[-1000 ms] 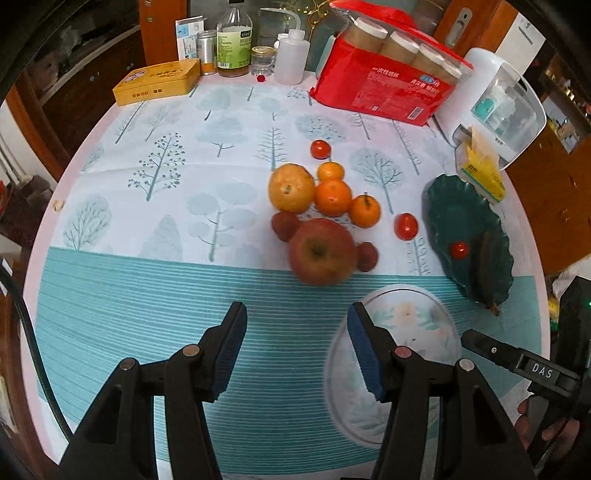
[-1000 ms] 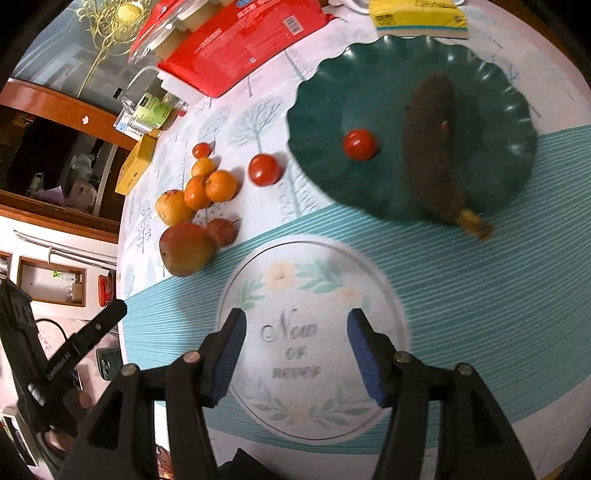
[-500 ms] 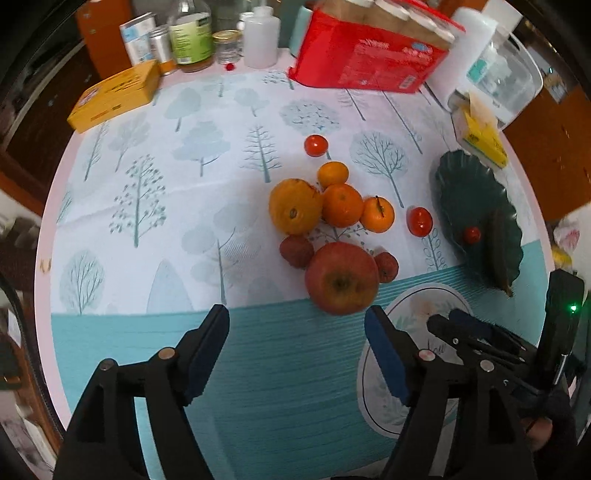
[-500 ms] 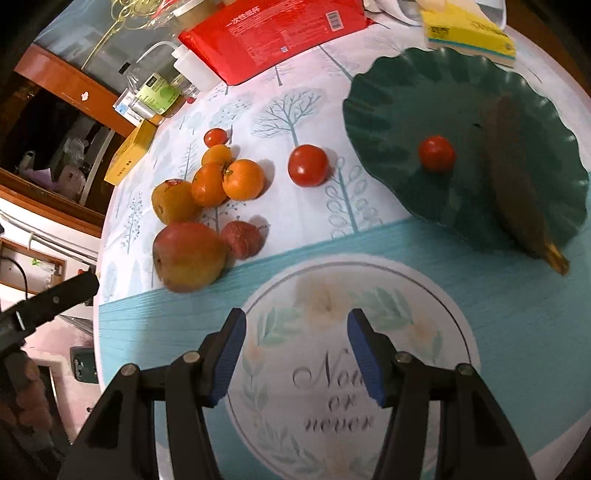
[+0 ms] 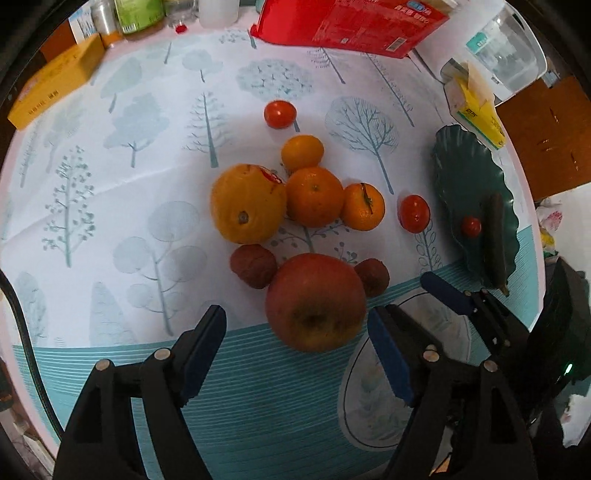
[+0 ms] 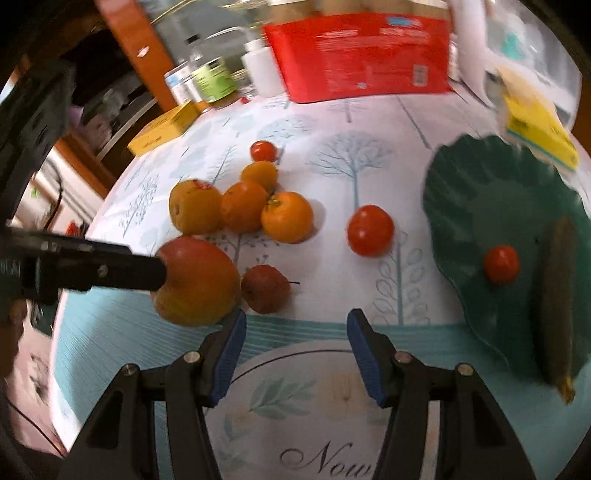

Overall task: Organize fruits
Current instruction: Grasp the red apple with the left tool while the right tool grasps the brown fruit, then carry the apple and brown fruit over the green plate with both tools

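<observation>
The left tongs (image 5: 295,354) are seen spread wide and empty over the teal-striped near edge of the table (image 5: 122,206), their blue pads set either side of the large red apple (image 5: 314,301) but clear of it; the spread is judged to suit that wide fruit as the next pick. The right tongs (image 6: 293,349) are found at a middling gap and closing slightly, with nothing between the pads, poised above the printed round mat (image 6: 314,417) and just short of the small wrinkled red fruit (image 6: 266,288) that lies against the apple. A second wrinkled red fruit (image 5: 253,266) is noted on the apple's other side. Beyond these, a large orange (image 5: 247,205) and three smaller oranges (image 5: 314,195) are found packed in a touching cluster, apparently still unsorted. A tomato (image 5: 413,213) is placed apart, between the cluster and the green scalloped dish (image 5: 454,166), and another tomato (image 5: 279,113) lies beyond the cluster. In the dish, one small tomato (image 5: 471,226) and a dark, overripe banana (image 5: 495,236) are already held, which suggests that it serves as the collecting place. At the far edge, a red package (image 5: 354,22), bottles and a yellow box (image 5: 55,90) are kept clear of the work.
</observation>
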